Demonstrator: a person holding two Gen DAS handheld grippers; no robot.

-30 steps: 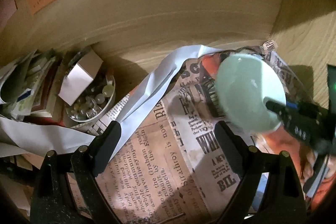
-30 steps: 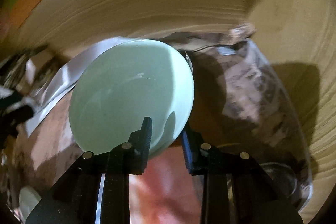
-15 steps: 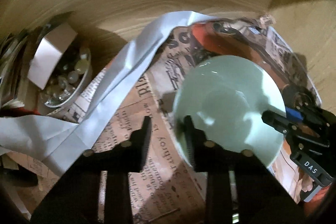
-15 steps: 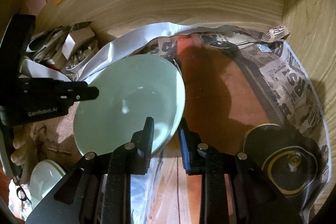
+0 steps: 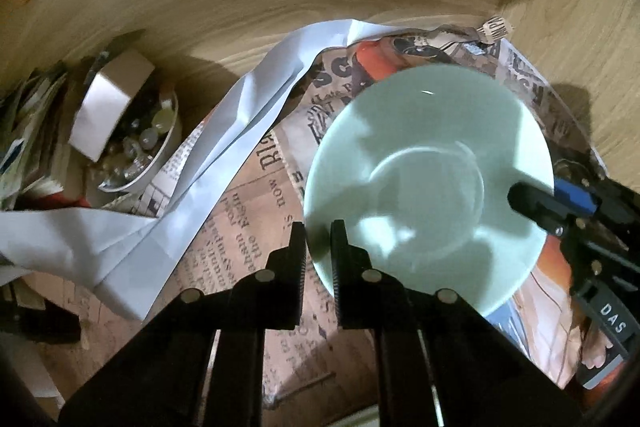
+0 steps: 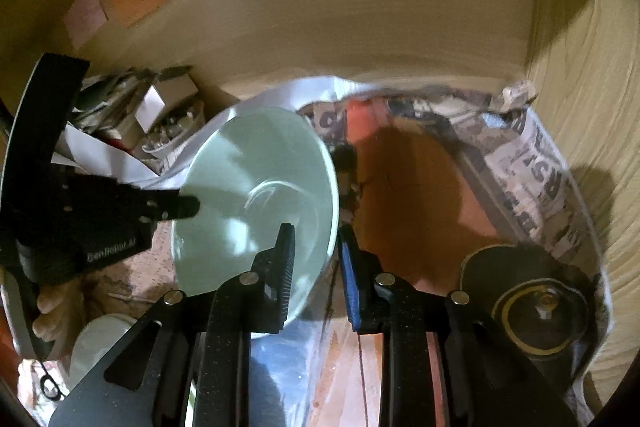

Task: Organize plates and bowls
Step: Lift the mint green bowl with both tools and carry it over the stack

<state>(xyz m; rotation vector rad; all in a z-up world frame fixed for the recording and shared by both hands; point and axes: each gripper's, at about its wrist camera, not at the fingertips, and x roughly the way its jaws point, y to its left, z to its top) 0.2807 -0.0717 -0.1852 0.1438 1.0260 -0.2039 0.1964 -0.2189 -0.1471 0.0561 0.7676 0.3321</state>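
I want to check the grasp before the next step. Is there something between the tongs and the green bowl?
No, nothing visible. The left tongs are closed on the near rim of the green bowl, and the right tongs are closed on its opposite rim. Only the newspaper lies below.

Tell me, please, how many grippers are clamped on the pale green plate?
2: the left gripper pinches its near-left rim, the right gripper the opposite rim of the plate.
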